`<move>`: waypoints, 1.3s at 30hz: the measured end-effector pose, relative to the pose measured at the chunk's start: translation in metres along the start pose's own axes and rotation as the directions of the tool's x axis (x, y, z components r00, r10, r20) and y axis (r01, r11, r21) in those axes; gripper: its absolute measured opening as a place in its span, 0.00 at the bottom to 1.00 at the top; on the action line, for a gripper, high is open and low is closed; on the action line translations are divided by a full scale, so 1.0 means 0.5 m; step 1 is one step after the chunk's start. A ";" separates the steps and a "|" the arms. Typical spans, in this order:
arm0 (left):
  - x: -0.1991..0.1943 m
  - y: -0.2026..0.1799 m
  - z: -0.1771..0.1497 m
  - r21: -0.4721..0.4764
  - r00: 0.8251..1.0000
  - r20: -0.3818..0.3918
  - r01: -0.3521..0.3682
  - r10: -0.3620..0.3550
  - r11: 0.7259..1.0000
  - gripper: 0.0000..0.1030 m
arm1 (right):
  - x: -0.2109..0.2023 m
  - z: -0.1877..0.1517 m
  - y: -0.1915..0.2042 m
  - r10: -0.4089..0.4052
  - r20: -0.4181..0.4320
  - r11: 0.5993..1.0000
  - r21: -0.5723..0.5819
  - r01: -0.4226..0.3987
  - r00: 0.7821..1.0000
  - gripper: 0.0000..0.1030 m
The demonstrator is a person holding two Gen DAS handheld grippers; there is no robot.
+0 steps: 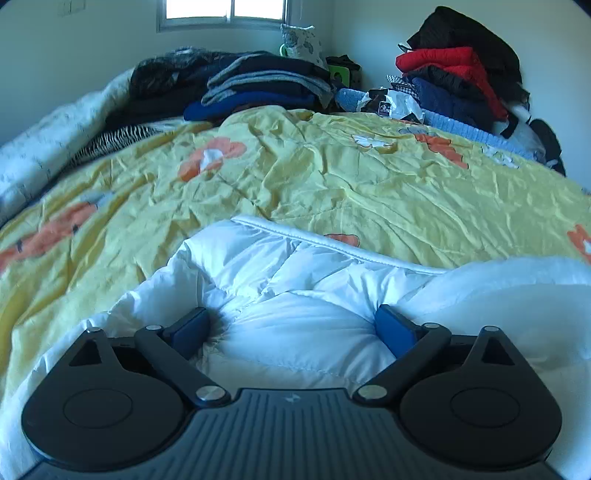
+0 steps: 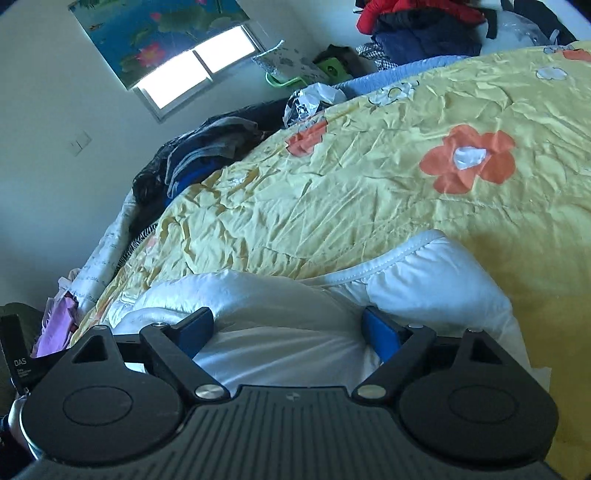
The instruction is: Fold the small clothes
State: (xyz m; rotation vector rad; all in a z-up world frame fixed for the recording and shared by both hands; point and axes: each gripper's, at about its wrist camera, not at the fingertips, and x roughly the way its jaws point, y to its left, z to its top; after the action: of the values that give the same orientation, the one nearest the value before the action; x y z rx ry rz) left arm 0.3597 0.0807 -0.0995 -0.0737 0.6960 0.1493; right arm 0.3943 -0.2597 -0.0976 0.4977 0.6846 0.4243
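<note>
A white quilted puffy garment lies on the yellow flowered bedspread at the near edge of the bed. My left gripper is open, its blue-padded fingers pressed down into the white fabric with a bulge of it between them. In the right wrist view the same white garment lies bunched on the bedspread. My right gripper is open too, its fingers straddling a mound of the white fabric.
Stacks of folded dark and grey clothes sit at the far end of the bed. A pile with red and navy jackets rises at the far right. A window is in the back wall. Purple cloth lies at the bed's left side.
</note>
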 end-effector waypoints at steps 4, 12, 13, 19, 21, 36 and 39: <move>-0.075 0.026 -0.006 -0.084 0.997 0.068 -0.037 0.043 0.996 0.93 | -0.007 -0.017 0.031 -0.069 -0.003 0.996 -0.048 0.069 0.998 0.78; -0.329 0.205 -0.191 -0.519 0.980 0.185 0.039 0.068 0.854 0.94 | -0.166 -0.060 0.115 0.143 0.095 0.990 -0.031 -0.140 0.985 0.99; -0.340 0.219 -0.213 -0.561 0.981 0.167 0.014 0.097 0.828 0.94 | -0.163 -0.064 0.127 0.189 0.068 0.982 -0.023 -0.188 0.980 0.99; -0.321 0.232 -0.251 -0.641 0.998 0.040 -0.007 0.043 0.767 0.94 | -0.063 -0.082 0.182 0.389 -0.107 0.916 0.156 -0.371 0.915 0.99; -0.309 0.220 -0.248 -0.627 0.998 0.051 -0.003 0.044 0.779 0.94 | -0.032 -0.096 0.196 0.426 -0.149 0.897 0.197 -0.395 0.893 1.00; -0.310 0.195 -0.216 -0.599 0.994 0.105 0.028 0.043 0.801 0.23 | -0.178 -0.130 0.020 0.209 0.036 0.946 0.245 -0.211 0.977 0.98; -0.333 0.171 -0.201 -0.561 0.989 0.135 0.023 0.064 0.828 0.21 | -0.159 -0.150 -0.013 0.256 0.054 0.919 0.298 -0.260 0.965 1.00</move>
State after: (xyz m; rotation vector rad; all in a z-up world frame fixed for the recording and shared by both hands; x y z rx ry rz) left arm 0.1562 0.1346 -0.0706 -0.6198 0.4837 0.3766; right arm 0.2888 -0.2847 -0.1123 0.8881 0.6758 0.5668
